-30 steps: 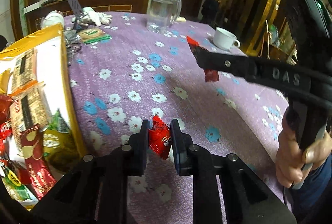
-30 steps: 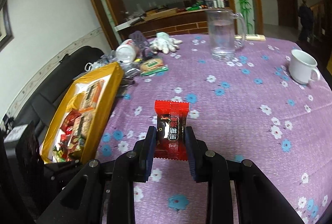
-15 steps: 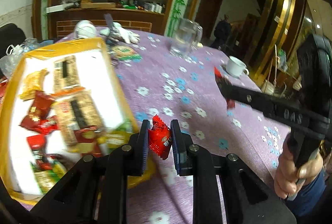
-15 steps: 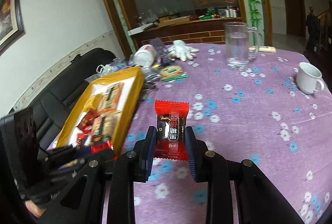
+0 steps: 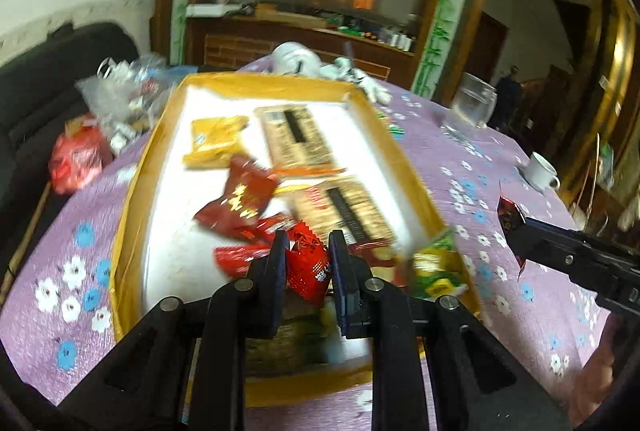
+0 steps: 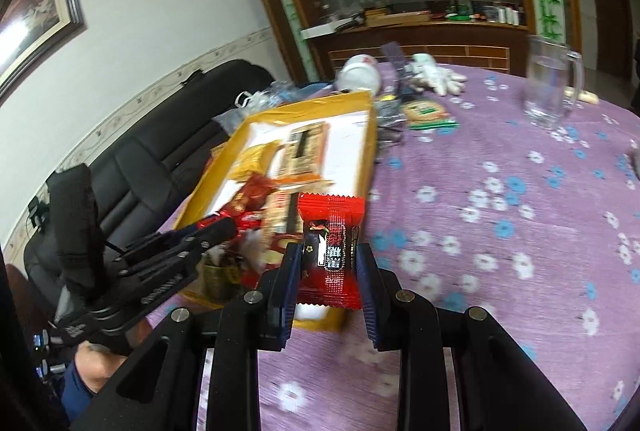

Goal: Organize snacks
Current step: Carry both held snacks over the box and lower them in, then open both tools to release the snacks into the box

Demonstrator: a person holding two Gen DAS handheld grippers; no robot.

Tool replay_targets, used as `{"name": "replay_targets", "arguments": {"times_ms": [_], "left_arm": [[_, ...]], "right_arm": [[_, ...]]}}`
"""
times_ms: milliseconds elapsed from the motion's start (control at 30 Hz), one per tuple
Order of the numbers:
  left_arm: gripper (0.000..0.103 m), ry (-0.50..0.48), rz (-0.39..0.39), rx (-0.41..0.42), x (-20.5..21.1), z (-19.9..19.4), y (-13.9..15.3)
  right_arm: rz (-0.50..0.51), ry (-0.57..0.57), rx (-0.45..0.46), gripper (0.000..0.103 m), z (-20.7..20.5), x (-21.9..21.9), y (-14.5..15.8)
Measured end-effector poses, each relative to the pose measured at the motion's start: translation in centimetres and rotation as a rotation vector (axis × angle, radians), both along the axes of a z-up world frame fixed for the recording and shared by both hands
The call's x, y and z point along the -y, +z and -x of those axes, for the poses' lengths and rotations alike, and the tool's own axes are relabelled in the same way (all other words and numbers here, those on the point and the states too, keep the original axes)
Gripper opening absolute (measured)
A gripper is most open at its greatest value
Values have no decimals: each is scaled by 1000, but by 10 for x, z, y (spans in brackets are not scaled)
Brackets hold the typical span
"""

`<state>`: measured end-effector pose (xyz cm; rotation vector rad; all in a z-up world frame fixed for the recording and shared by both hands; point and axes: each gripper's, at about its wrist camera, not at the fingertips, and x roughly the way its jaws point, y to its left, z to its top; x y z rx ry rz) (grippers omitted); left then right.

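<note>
Both hand-held grippers loaded w/ snacks, at the yellow box.

My left hand-held gripper (image 5: 307, 259) is clamped on a crumpled red candy (image 5: 308, 263), held over the near end of the yellow box (image 5: 128, 207), which sits on the counter (image 6: 500, 271) w/ a purple floral cloth. Box has cracker packs (image 5: 294, 139), a yellow packet (image 5: 214, 141) & dark red wrappers (image 5: 240, 203) inside. My right hand-held gripper (image 6: 328, 263) grips a flat red-black candy pack (image 6: 330, 247) upright, just beside the box's near corner. Glass mug (image 6: 550, 87) & white cup (image 5: 542, 171) stand well apart, farther back.
</note>
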<state>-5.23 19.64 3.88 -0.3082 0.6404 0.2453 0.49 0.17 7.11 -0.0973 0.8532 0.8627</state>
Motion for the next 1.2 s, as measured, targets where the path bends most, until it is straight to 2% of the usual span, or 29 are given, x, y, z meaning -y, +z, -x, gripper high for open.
{"name": "replay_targets", "arguments": {"times_ms": [267, 433, 733, 900, 1200], "left_arm": [[17, 65, 52, -22, -16, 2, -13], [17, 87, 89, -24, -21, -1, -16], [17, 98, 53, -28, -19, -3, -14], [17, 103, 53, -30, -20, -3, -14], [18, 118, 4, -8, -16, 0, -9]], "right_arm": [[30, 77, -11, 28, 12, -57, -17], [98, 109, 40, 28, 20, -70, -40], [150, 149, 45, 29, 26, -78, -64], [160, 154, 77, 29, 31, -81, -66], [162, 161, 94, 31, 35, -81, -65]]}}
